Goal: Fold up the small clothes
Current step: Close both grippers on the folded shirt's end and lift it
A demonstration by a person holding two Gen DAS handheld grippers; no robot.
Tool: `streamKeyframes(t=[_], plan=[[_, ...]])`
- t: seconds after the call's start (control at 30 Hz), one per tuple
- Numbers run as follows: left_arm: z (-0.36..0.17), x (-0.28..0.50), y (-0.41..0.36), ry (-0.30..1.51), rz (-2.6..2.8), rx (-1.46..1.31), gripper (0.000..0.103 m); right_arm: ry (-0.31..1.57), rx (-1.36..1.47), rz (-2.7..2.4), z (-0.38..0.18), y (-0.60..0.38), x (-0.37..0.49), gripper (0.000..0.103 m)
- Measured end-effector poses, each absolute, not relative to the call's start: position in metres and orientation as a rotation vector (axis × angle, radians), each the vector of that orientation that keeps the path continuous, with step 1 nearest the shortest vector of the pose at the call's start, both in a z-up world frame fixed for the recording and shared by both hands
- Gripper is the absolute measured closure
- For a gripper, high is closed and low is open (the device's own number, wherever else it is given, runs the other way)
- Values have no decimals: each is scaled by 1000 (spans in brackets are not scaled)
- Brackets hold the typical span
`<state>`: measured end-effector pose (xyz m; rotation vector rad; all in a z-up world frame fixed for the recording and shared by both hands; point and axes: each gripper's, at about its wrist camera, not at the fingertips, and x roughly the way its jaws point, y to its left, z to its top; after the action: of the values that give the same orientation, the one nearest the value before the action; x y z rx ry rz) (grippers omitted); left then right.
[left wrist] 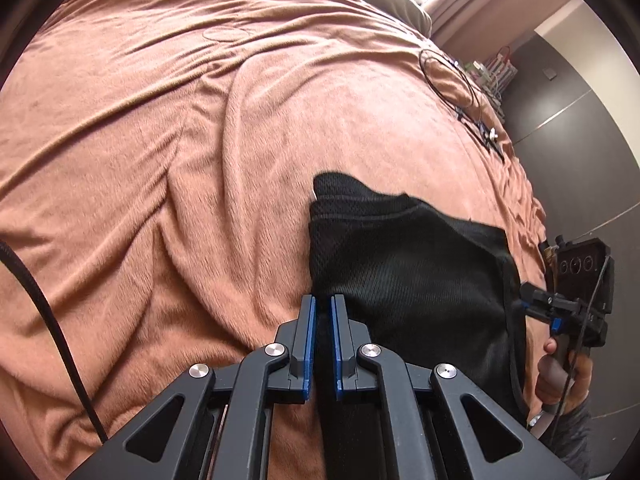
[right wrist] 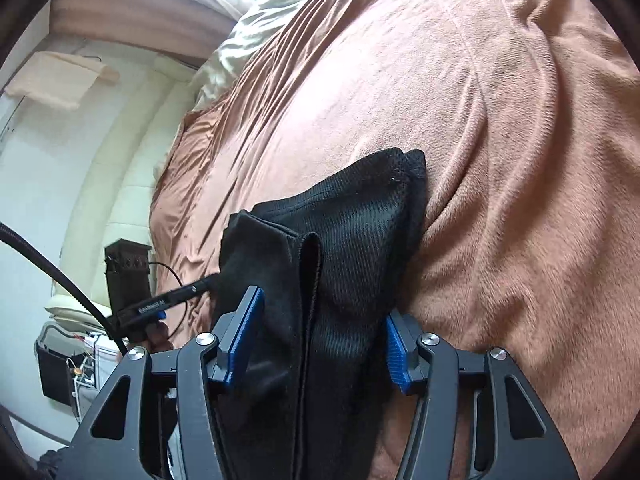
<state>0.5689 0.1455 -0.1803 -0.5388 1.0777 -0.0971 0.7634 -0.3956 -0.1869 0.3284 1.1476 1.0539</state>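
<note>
Left wrist: rumpled brown blanket (left wrist: 160,160); left gripper (left wrist: 323,308) pinches black garment (left wrist: 408,264); right gripper (right wrist: 320,312) straddles loosely.

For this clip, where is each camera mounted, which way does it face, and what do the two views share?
Left wrist: sits on the left gripper, looks down along its nearly shut fingers at the black garment on the brown blanket; the other hand shows far right.
Right wrist: sits on the right gripper, facing the same garment between its wider-set fingers; the left gripper shows at left.
Shared: garment, blanket, each other's gripper.
</note>
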Motion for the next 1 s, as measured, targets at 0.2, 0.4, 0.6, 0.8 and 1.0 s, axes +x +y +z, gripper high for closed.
streamKeyframes(t=[0.2,0.4,0.6,0.8,1.0], plan=[[-186,586,151,1078,-100,-564,97,1145,300,1067,-187,-384,770,50],[-194,601,146,1086,-111,-572,95,1149,246,1054,-185,-367,769,68],[-189,593,158,1072,-107,-578,76,1144,226,1037,-181,-364,765,80],[-193,597,162,1058,-140,-634,73,1142,229,1027,-180,-357,761,82],[-199,609,153,1062,-168,-655,76,1144,218,1015,-178,-359,759,84]])
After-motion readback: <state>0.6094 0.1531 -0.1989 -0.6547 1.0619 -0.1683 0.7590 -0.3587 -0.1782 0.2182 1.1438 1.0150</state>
